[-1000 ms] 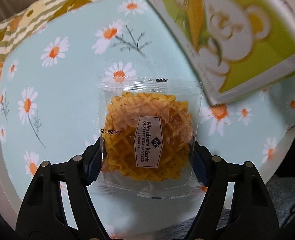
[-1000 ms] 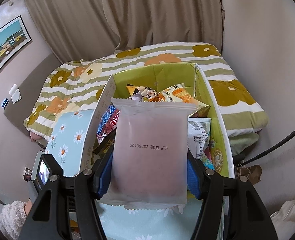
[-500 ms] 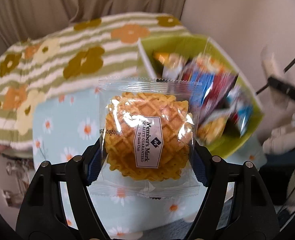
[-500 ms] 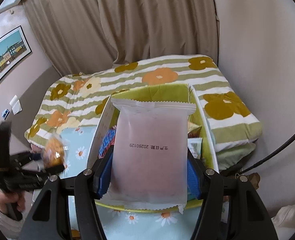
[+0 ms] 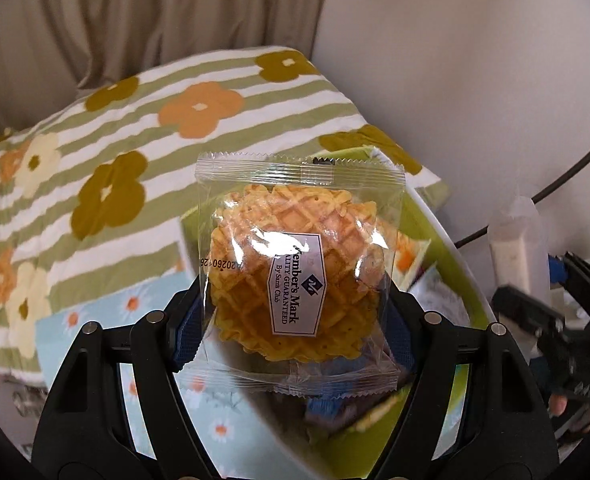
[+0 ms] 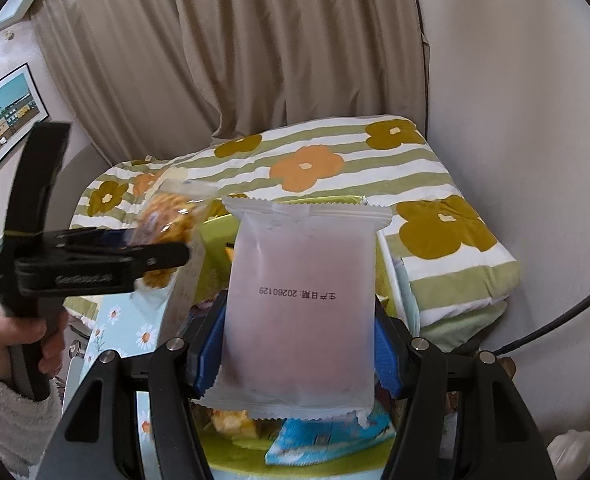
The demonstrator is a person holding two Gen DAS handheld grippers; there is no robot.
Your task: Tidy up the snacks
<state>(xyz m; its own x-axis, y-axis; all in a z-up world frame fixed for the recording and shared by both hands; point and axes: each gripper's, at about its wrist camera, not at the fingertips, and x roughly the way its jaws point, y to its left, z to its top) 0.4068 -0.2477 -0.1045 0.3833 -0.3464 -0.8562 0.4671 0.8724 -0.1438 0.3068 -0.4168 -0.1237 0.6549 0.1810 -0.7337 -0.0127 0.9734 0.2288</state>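
Right, left wrist view first: my left gripper (image 5: 299,312) is pinching a clear plastic pack with a round golden waffle cookie (image 5: 299,268) by its side edges, pack upright between the pads. Below and beyond the fingers sits the lime-green cardboard snack box (image 5: 435,232), already crowded with packets. Risk: the film is slick and I only have the edges, so a quick tilt could let the pack slide out short of the box. Squeezing harder would likely crack the waffle.

Right wrist view: my right gripper (image 6: 297,354) is clamped on a frosted pinkish-white pouch with a printed date line (image 6: 299,300), held upright by its sides, lower seam hanging free under the pads. The box is directly under and ahead of the fingers; a blue-and-white packet (image 6: 327,438) lies just below the pouch. The left gripper (image 6: 167,252) with its waffle pack (image 6: 167,216) is off to my left, close to the box's near wall.

Main hazards, as I judge it: both tools converging over one opening and knocking together, or a release onto the pile that tips a packet over the rim.
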